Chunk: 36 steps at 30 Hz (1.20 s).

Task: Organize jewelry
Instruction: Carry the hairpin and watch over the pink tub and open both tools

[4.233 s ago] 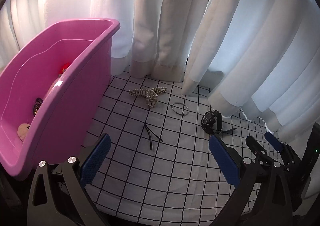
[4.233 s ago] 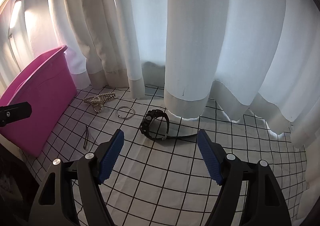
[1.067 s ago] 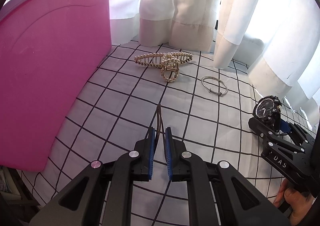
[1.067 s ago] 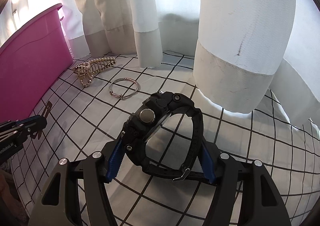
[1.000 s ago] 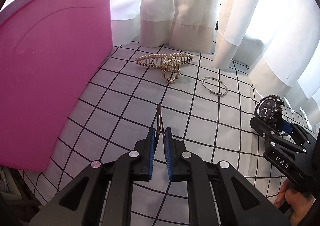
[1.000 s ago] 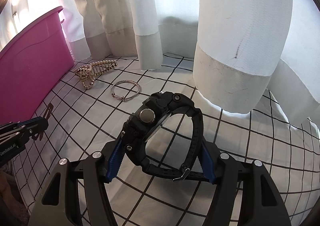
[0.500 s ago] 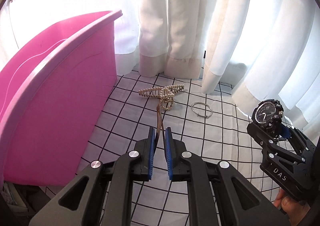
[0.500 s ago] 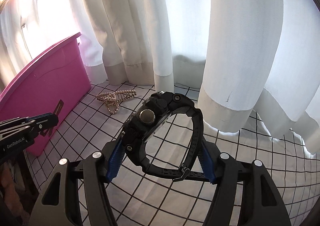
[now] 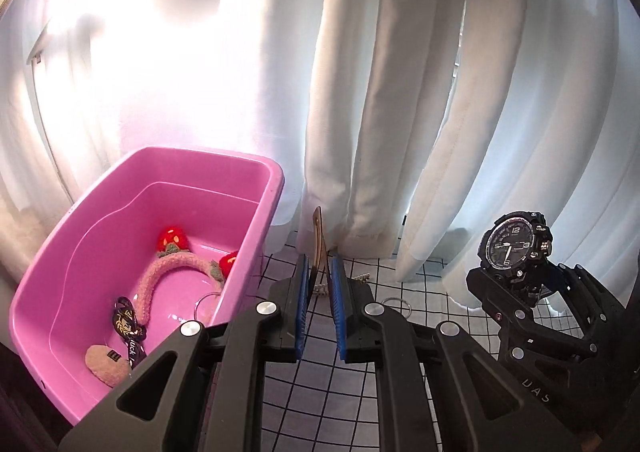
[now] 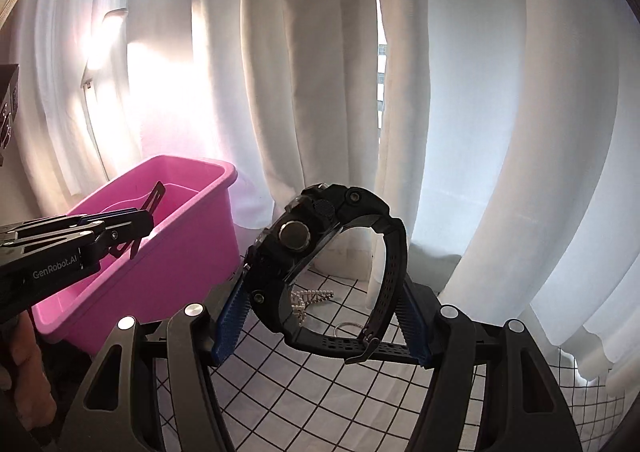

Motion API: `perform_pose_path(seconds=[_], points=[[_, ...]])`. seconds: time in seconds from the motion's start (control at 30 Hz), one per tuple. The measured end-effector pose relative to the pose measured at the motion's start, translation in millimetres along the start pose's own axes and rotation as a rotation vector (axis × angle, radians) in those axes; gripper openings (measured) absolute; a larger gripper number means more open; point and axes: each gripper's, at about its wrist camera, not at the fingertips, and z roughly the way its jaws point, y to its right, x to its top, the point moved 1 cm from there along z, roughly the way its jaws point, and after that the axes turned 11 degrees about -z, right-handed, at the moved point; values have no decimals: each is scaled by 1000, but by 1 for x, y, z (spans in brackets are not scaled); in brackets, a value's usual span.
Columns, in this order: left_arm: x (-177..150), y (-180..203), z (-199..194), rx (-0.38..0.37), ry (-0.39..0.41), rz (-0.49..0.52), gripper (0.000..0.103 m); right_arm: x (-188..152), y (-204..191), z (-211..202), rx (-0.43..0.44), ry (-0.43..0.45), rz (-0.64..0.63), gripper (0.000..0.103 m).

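We are holding a thin brown hair clip (image 9: pixel 318 236) upright, its long axis pointing away from us, pinched in our nearly closed left gripper (image 9: pixel 319 288) beside the pink bin (image 9: pixel 256 212). Our right gripper (image 10: pixel 320 316) is clamping a chunky black watch (image 10: pixel 320 252) across its strap loop, above the checked cloth (image 10: pixel 320 392).

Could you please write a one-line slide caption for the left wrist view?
Left claw lifts a brown hair clip beside the pink bin; right claw carries a black watch.
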Motion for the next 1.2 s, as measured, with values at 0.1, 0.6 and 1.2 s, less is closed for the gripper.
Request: perform_pose_path(seconds=[0.1,0.6,1.2], points=[[17,-22,-14,20,34,-10,12,26,-25,1,26,34,-32,63],[48,-181,-37,264,60,-155,13,98,-160,49,244,55,-166,63],[15,-235,40,317,-208,-220,18,82,-215,142,269,-209,-265,64]])
